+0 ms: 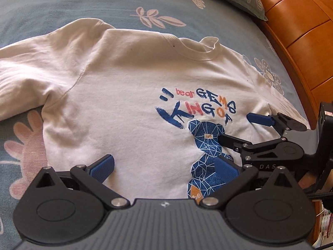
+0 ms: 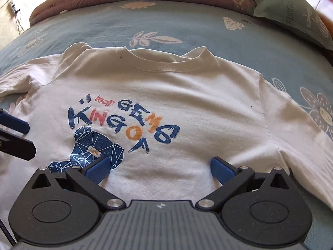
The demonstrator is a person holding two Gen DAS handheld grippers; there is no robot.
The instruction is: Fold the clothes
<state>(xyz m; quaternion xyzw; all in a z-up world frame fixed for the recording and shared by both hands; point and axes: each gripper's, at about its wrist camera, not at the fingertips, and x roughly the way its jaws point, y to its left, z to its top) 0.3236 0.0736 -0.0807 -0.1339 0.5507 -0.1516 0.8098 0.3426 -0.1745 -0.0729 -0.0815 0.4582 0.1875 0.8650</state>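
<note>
White sweatshirt [image 2: 187, 95] flat on bed [image 2: 187, 27], print up, filling frame centre; lower hem hidden behind left gripper [image 1: 164, 167] and right gripper [image 2: 160, 166], both spread wide, empty; sleeve ends cut off.

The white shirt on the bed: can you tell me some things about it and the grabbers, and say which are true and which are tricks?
1. The white shirt lies front side up on the blue flowery bedsheet. True.
2. The left gripper is squeezed shut on a sleeve. False: its jaws are spread wide open and hold nothing.
3. The picture on the shirt is a blue bear made of little triangles. True.
4. The shirt is already folded in half. False: it is spread out, with both sleeves still lying out to the sides.
5. The right gripper is open above the lower part of the shirt. True.
</note>
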